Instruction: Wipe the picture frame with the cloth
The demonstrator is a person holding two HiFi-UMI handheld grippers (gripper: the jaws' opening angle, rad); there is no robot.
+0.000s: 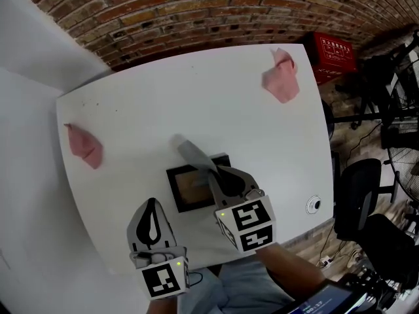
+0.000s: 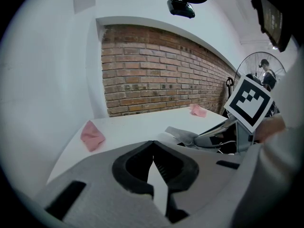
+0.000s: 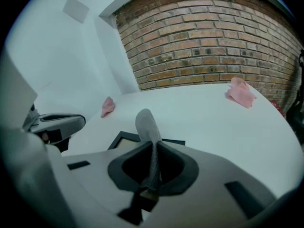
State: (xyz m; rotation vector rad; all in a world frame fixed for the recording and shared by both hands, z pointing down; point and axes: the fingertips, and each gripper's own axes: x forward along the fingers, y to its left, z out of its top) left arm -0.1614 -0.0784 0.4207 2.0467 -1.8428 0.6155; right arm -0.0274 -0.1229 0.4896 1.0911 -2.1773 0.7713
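Note:
A black picture frame (image 1: 190, 190) with a brownish picture lies flat near the front of the white table (image 1: 163, 97). My right gripper (image 1: 215, 174) hovers over the frame's right part, shut on a grey cloth (image 1: 192, 152) whose free end sticks out past the fingertips toward the frame's far edge. The right gripper view shows the cloth (image 3: 148, 123) pinched between the jaws of that gripper (image 3: 154, 145), with the frame (image 3: 122, 137) just beyond. My left gripper (image 1: 152, 203) sits left of the frame near the table's front edge, jaws together and empty (image 2: 153, 144).
Two pink cloths lie on the table, one at the left edge (image 1: 85, 146) and one at the far right corner (image 1: 281, 77). A small white round object (image 1: 314, 205) sits by the right edge. A red crate (image 1: 334, 54), a black chair (image 1: 357, 198) and a brick wall (image 1: 196, 12) surround the table.

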